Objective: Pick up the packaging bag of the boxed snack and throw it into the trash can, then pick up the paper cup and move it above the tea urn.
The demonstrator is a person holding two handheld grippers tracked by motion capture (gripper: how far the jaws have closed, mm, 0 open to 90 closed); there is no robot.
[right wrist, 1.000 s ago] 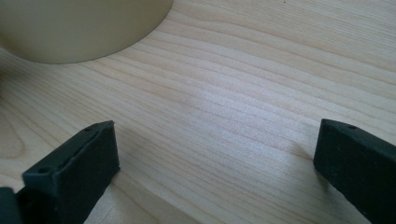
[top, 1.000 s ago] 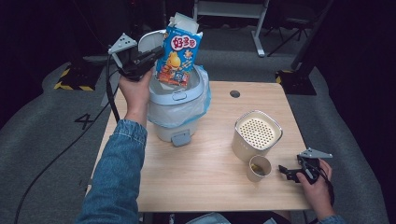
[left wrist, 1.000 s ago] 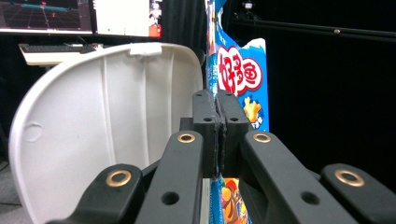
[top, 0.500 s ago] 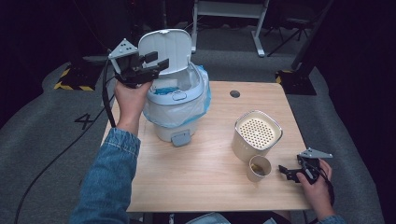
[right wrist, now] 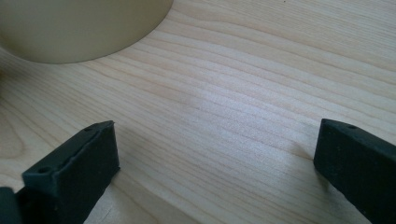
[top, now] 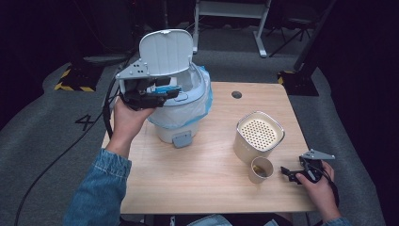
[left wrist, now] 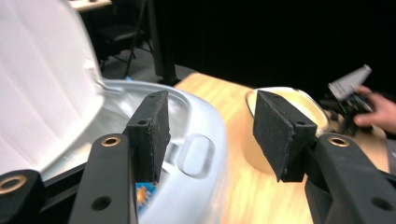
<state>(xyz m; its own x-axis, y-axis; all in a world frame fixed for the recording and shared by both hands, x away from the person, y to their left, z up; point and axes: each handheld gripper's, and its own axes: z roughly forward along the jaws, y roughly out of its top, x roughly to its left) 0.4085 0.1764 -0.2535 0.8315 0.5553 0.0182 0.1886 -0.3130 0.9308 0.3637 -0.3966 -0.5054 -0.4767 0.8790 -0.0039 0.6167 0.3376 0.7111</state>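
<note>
A white lidded bin [top: 181, 117] with a clear liner stands at the table's back left, its lid [top: 165, 52] raised. My left gripper [top: 170, 92] hovers level over the bin's left rim; its jaws have just been opening and stand open with nothing between them. In the left gripper view the gripper [left wrist: 211, 126] looks across the bin's rim [left wrist: 205, 140], and a blue-and-orange scrap of the snack bag [left wrist: 145, 192] shows down inside. My right gripper [top: 288, 173] rests at the table's front right, open [right wrist: 217, 154] over bare wood, just right of a paper cup [top: 261, 169].
A cream container with a perforated lid [top: 259, 134] stands behind the cup. A round cable hole [top: 236, 94] lies at the back of the table [top: 202, 188]. A rounded beige base [right wrist: 79, 28] sits ahead of the right jaws. Dark floor and chair legs surround the table.
The left gripper let go of the snack bag, which went out of sight into the bin. The hand then drew left and toward the person. The right hand kept still.
</note>
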